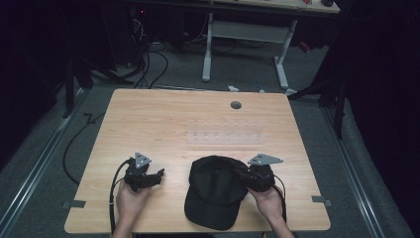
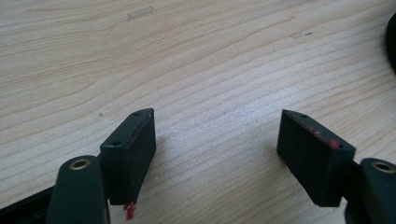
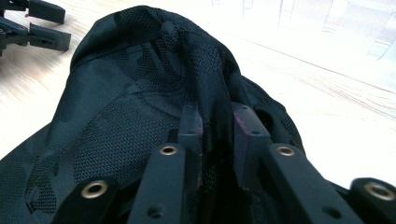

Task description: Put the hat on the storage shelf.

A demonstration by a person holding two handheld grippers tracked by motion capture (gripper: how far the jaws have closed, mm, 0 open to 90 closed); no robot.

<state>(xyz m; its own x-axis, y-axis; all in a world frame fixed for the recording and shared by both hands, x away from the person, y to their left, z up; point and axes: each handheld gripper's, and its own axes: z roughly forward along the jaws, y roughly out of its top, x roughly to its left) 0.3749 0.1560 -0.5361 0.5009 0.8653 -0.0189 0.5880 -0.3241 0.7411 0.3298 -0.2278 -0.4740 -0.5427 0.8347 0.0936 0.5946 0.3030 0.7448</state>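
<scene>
A black mesh cap [image 1: 215, 191] lies on the wooden table [image 1: 163, 124] near its front edge, brim toward the person. My right gripper [image 1: 246, 174] is shut on a fold of the cap's crown [image 3: 154, 93] at its right side; in the right gripper view [image 3: 217, 122] the fabric is pinched between both jaws. Left of the cap, my left gripper [image 1: 157, 174] stands open just above bare wood, its jaws wide apart [image 2: 217, 140] with nothing between them. The cap's edge [image 2: 391, 37] peeks in at the far right of the left gripper view.
A clear plastic rack [image 1: 225, 135] with small pegs lies flat at the table's middle, behind the cap. A round cable hole [image 1: 236, 105] sits near the far edge. Beyond the table are a white desk frame [image 1: 245, 37] and cables [image 1: 148, 64] on the floor.
</scene>
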